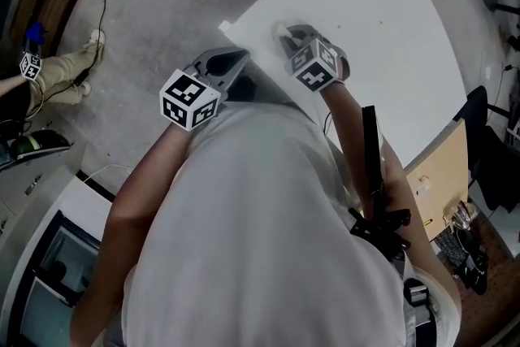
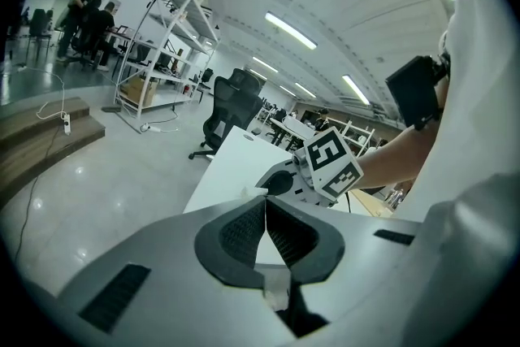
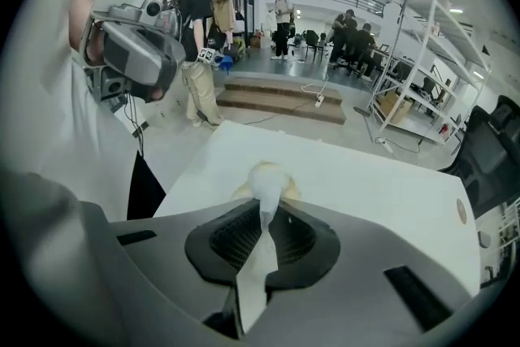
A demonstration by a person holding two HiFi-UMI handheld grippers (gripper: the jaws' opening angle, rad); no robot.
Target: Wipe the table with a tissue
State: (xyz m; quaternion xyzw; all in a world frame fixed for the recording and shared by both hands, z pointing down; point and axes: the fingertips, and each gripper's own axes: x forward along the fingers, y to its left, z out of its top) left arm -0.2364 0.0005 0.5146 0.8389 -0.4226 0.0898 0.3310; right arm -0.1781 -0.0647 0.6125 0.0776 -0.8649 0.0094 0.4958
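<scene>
Closest to us, the right tongs (image 3: 266,211) are clamped on the tissue (image 3: 266,179). A strip of it runs back between the pads and a crumpled wad sticks out past the tips, sitting on the white table (image 3: 366,175) near the corner on our side.

Our take for a decent wipe: keep the wad pressed flat on the surface so the paper touches the table rather than the plastic tips. Drag in long overlapping passes away from the corner, and don't loosen the pinch or the tissue slips out.

The right tongs tilt steeply down at the table, forearm (image 1: 357,126) stretched out from the body. The left tongs (image 2: 265,206) are pressed together with nothing in them, and they point much flatter, just off the table edge beside the right one.

Further out there's an office chair (image 2: 231,106) and a shelving rack (image 2: 166,53).
</scene>
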